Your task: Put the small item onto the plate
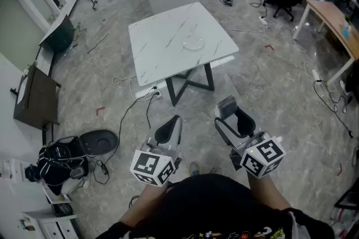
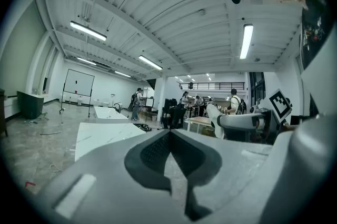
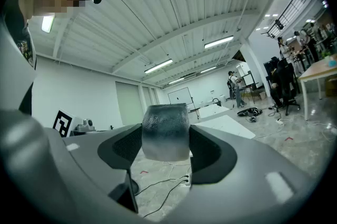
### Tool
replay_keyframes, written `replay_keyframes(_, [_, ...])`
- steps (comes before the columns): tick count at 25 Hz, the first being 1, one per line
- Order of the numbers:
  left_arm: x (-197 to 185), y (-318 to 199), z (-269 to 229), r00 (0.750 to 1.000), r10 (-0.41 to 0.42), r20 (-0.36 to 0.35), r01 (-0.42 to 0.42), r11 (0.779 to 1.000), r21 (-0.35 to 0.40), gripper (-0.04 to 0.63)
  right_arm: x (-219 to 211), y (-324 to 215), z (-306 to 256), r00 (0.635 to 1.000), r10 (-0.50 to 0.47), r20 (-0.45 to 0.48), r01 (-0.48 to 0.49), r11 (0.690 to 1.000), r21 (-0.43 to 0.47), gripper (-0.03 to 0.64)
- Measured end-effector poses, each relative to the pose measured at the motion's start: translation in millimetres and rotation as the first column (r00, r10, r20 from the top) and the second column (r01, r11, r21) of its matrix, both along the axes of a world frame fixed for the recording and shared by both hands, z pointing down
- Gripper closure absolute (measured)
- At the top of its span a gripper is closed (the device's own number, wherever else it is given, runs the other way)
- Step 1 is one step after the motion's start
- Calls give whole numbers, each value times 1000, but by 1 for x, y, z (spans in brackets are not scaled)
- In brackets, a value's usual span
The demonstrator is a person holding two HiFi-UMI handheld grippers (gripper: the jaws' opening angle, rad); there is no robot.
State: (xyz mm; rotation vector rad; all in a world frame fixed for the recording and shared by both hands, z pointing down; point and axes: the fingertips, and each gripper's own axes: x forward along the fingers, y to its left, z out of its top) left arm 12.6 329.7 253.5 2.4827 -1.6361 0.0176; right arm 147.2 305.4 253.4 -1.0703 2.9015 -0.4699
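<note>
White marble table (image 1: 162, 53) bearing a clear plate (image 1: 193, 43), grey floor (image 1: 269, 92); my right gripper (image 1: 231, 115) pinches a dull grey block (image 1: 226, 104); left gripper (image 1: 170, 129) pressed together.

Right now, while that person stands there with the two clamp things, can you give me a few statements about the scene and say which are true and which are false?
1. The right gripper is clamped on a small grey item. True.
2. The left gripper is carrying something too. False: its jaws are pressed together with nothing between them.
3. A clear plate sits on the white marble table. True.
4. The small item already lies on the plate. False: it is in the right gripper, held over the floor on the near side of the table.
5. The plate has other things piled on it. False: it looks empty.
</note>
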Motion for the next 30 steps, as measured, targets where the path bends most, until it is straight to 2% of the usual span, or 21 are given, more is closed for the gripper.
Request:
replay_keyframes(11, [30,-9,3,1000,8,6,-8,1000,-14,595,27,-10,4,1000,8,28,-7,1000,-25,305])
replay_keyframes(17, [54,-6,9,1000,4,7,-4,1000,-15,595,38,-6,11,1000,-25,17,25,999,-27,305])
replay_keyframes(20, [62,-5,29,1000,3,-7,-3,999,-50,595,39,-9,24,999,-40,7,41,998,-48,305])
replay_keyframes(23, [58,-12,44,1000,3,-19,-5,996,-87,595,34,-15,32,999,-46,-3,45,997,-69,305])
replay_keyframes(30, [27,-66,55,999,10,-43,-14,995,-97,595,7,-62,46,999,-26,-32,23,995,-96,305])
